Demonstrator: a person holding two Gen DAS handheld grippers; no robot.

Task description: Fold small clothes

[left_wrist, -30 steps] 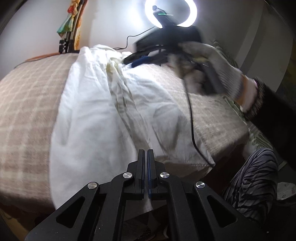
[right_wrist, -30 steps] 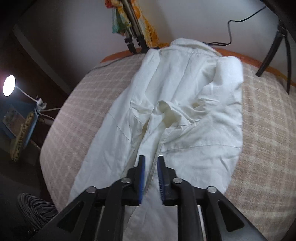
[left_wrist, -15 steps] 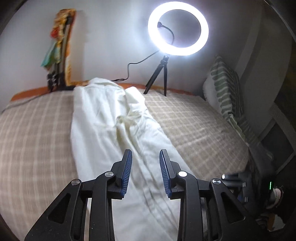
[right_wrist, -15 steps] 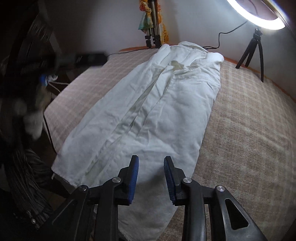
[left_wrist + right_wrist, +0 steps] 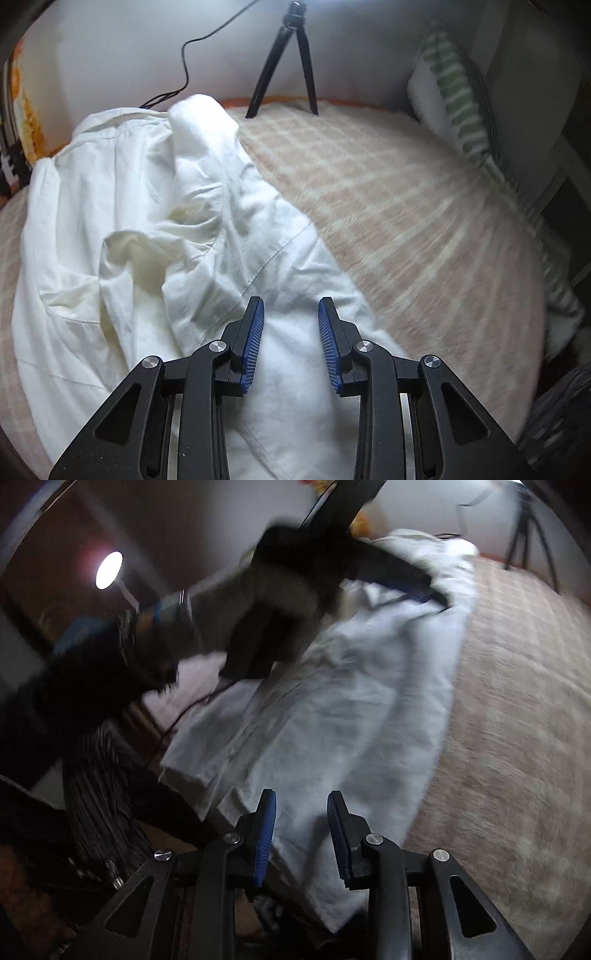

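I note both jaws apart, empty – garment (image 5: pixel 140 206) runs near-to-far; left gripper (image 5: pixel 290 314) over its right half, right gripper (image 5: pixel 301 808) at near hem

Garment (image 5: pixel 155 229) lies lengthwise on your blanket (image 5: pixel 424 240), bunched at its middle; tripod (image 5: pixel 284 62) stands behind it at the far edge; pillow (image 5: pixel 454 99) leans far right; lamp (image 5: pixel 109 570) sits beyond the left side

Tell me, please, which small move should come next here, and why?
Probably lower the open left tool onto the white garment and pinch its rumpled right side: both tools are open and empty, the right tool sits over the near hem, and the cloth lies bunched on the checked blanket.
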